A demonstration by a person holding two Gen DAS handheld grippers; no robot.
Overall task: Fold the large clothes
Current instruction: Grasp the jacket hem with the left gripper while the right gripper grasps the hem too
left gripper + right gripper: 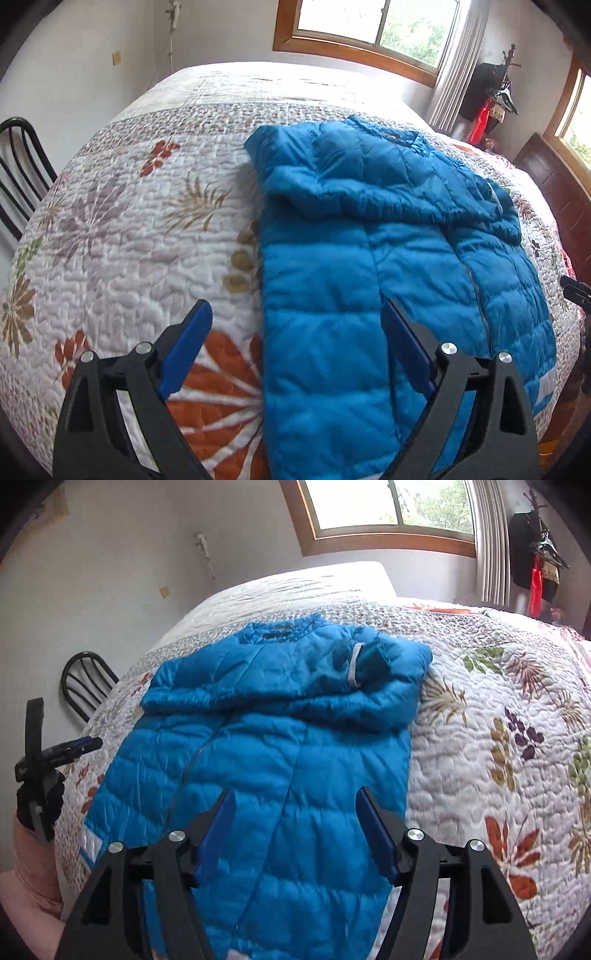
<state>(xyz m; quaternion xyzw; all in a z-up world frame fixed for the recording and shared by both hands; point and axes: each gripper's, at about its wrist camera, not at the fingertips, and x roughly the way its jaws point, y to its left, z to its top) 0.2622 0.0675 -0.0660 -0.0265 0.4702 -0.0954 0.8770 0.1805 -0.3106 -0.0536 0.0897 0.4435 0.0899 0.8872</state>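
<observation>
Left wrist view: the left gripper (297, 343) hangs spread wide above the bed (122, 229) with nothing between its jaws — one finger over bare quilt, the other over the left side of the blue puffer jacket (369, 266). The jacket lies zip-up toward the bed's near edge, both sleeves already folded across the chest. The next step is probably the crosswise fold, hem up to collar; this hand would do best to bite the hem corner near the bed's near edge, catching both layers.

Right wrist view: the right gripper (295, 830) is likewise parted and empty, poised over the jacket's lower right panel. The white-trimmed cuff (354, 664) sits loose on top — lift the hem slowly and level with the other hand, or the slippery, puffy sleeves may slide off. The left gripper (55, 753) shows at the far left.
</observation>
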